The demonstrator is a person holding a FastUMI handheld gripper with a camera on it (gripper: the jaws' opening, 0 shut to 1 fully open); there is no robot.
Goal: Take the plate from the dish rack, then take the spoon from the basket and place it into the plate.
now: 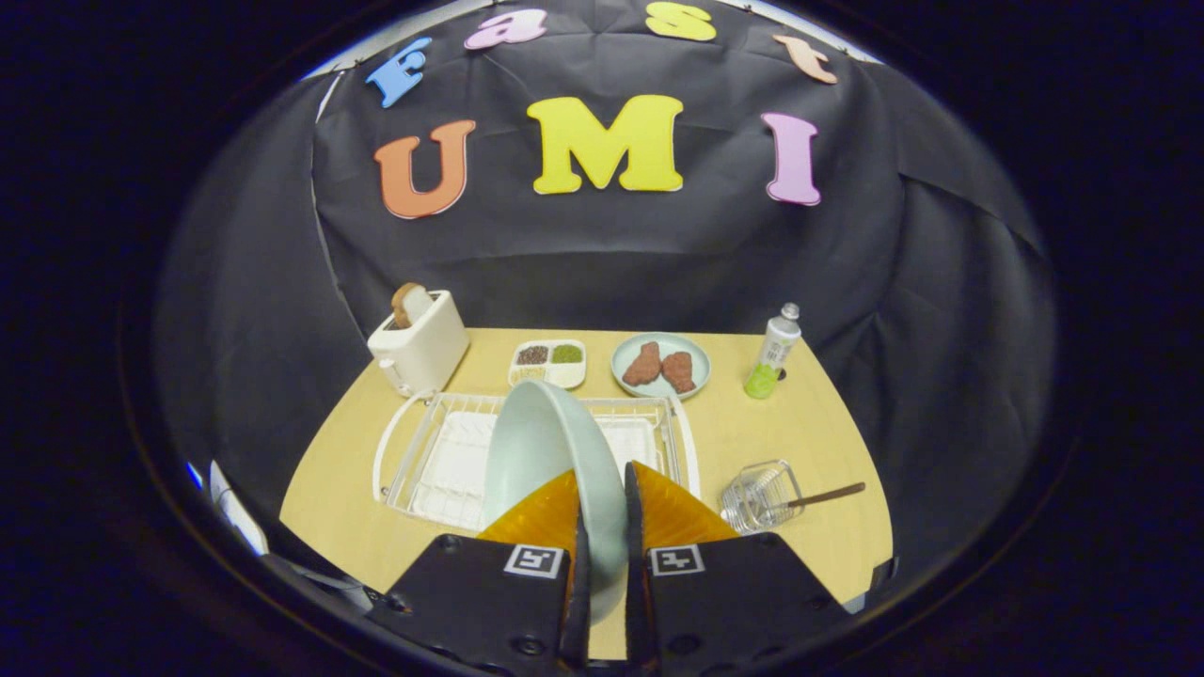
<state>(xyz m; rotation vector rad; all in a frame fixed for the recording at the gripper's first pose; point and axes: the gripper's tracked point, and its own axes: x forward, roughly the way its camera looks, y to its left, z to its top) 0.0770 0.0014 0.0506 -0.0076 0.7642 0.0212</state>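
Note:
A pale green plate (541,447) stands on edge between my fingers, and my gripper (602,508) is shut on its rim. The plate is lifted above the white wire dish rack (423,461), which lies just beyond the fingers on the wooden table (809,442). To the right of the fingers a small clear basket (757,498) lies on the table with a brown-handled spoon (828,495) sticking out of it to the right. The plate hides the middle of the rack.
At the back of the table stand a white toaster (420,350) with a bread slice, a divided dish (548,363) of beans, a plate with two brown pieces of food (661,366), and a white and green bottle (773,353). Black cloth walls surround the table.

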